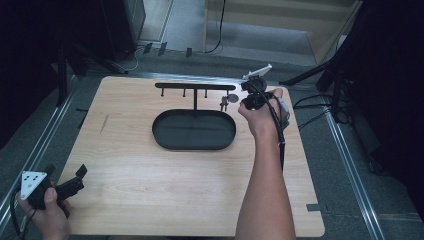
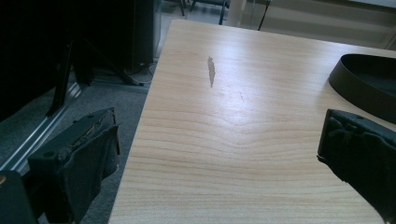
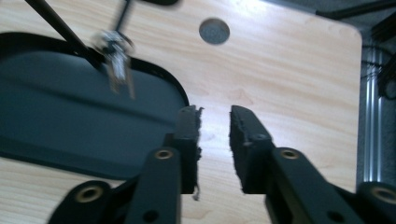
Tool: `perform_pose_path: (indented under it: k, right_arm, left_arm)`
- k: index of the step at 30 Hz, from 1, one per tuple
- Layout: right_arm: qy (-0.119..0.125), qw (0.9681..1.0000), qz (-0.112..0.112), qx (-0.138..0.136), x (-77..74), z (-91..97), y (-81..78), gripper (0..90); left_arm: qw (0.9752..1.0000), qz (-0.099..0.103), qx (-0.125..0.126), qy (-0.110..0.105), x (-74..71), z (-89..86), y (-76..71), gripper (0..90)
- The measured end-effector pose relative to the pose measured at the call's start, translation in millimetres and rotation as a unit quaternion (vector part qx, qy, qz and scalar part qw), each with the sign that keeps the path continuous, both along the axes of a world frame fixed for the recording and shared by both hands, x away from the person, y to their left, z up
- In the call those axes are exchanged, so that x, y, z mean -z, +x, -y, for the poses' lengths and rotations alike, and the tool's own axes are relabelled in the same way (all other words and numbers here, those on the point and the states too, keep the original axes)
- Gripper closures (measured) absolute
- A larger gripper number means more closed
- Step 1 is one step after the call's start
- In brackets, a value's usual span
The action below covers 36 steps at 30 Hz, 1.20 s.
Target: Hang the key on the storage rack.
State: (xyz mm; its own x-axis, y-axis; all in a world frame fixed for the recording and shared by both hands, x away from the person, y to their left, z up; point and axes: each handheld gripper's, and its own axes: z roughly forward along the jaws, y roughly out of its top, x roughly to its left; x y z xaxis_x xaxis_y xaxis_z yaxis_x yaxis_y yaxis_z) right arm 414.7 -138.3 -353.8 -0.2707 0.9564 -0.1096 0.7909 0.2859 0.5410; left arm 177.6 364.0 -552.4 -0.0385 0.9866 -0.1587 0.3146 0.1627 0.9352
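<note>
A bunch of keys (image 1: 225,102) hangs from the right-end hook of a black T-shaped rack (image 1: 195,86) that stands behind a black oval tray (image 1: 194,142). My right gripper (image 1: 243,97) sits just right of the keys, held from behind by a hand. In the right gripper view the right gripper (image 3: 215,116) is open by a narrow gap with nothing in it, and the blurred keys (image 3: 116,63) hang up to the left over the tray (image 3: 70,121). My left gripper (image 1: 67,172) is at the table's near left corner. In its own view the left gripper (image 2: 217,126) is wide open and empty.
The wooden table (image 1: 150,190) has a dark scratch (image 2: 211,71) near its left side and a round hole (image 3: 214,31) near the far right corner. Black stands and cables lie on the floor around the table. Metal rails run along both sides.
</note>
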Motion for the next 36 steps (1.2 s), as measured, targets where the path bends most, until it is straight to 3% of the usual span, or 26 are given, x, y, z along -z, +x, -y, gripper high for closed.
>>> perform_pose_path:
  k: [3, 4, 5, 6, 7, 9, 10, 13, 18, 26, 29, 32, 33, 36]
  right_arm:
    - [-0.003, 0.9998, -0.012, 0.012, 12.2, 12.2, -1.5, 59.3]
    - [-0.003, 0.9998, -0.012, 0.012, 12.2, 12.2, -1.5, 59.3]
    - [-0.003, 0.9996, -0.022, 0.019, 20.5, 18.8, -2.9, 47.9]
    - [-0.003, 0.9996, -0.022, 0.019, 20.5, 18.8, -2.9, 47.9]
    - [0.002, 0.9985, -0.046, 0.029, 30.1, 25.5, -3.5, 34.3]
    - [0.001, 0.9982, -0.052, 0.031, 33.6, 27.9, -4.1, 28.9]
    - [-0.003, 0.9969, -0.059, 0.051, 42.8, 35.1, -6.2, 15.1]
    - [0.016, 0.9958, -0.068, 0.059, 53.5, 44.9, -9.5, 1.5]
    - [0.03, 0.9948, -0.074, 0.064, 70.5, 59.2, -16.1, 0.0]
    - [0.054, 0.9948, -0.059, 0.063, 99.3, 83.1, -32.0, 0.0]
    - [0.055, 0.9962, -0.027, 0.063, 109.1, 95.1, -43.5, 0.0]
    - [0.066, 0.9958, -0.01, 0.063, 113.2, 101.5, -50.5, 0.0]
    - [0.072, 0.9954, 0.008, 0.063, 118.7, 108.5, -58.5, 0.0]
    - [0.081, 0.9944, 0.031, 0.06, 125.5, 117.4, -68.7, 0.0]
  left_arm:
    - [1.0, 0.0, 0.0, 0.0, 0.0, 0.1, 0.1, 0.0]
    - [1.0, 0.0, 0.0, 0.0, 0.0, 0.1, 0.1, 0.0]
    - [1.0, 0.0, 0.0, 0.0, 0.0, 0.1, 0.0, 0.0]
    - [1.0, 0.0, 0.0, 0.0, 0.0, 0.1, 0.0, 0.0]
    - [1.0, -0.001, 0.0, 0.0, 0.0, 0.0, 0.0, 0.0]
    - [1.0, 0.0, -0.001, -0.001, 0.0, 0.2, 0.1, 0.0]
    - [1.0, 0.0, -0.001, 0.0, 0.0, 0.3, 0.1, 0.0]
    - [1.0, -0.001, 0.0, 0.0, 0.0, 0.3, 0.0, 0.0]
    - [1.0, -0.001, 0.0, 0.001, -0.1, 0.5, 0.0, 0.0]
    - [1.0, 0.0, 0.001, 0.001, 0.0, 0.3, -0.1, 0.0]
    - [1.0, 0.001, 0.0, 0.0, 0.0, 0.2, 0.0, 0.0]
    - [1.0, 0.0, 0.001, 0.001, 0.0, 0.2, 0.0, 0.0]
    - [1.0, 0.001, 0.001, 0.0, 0.0, 0.1, 0.0, 0.0]
    - [1.0, 0.002, 0.001, 0.001, 0.1, 0.1, -0.3, 0.0]
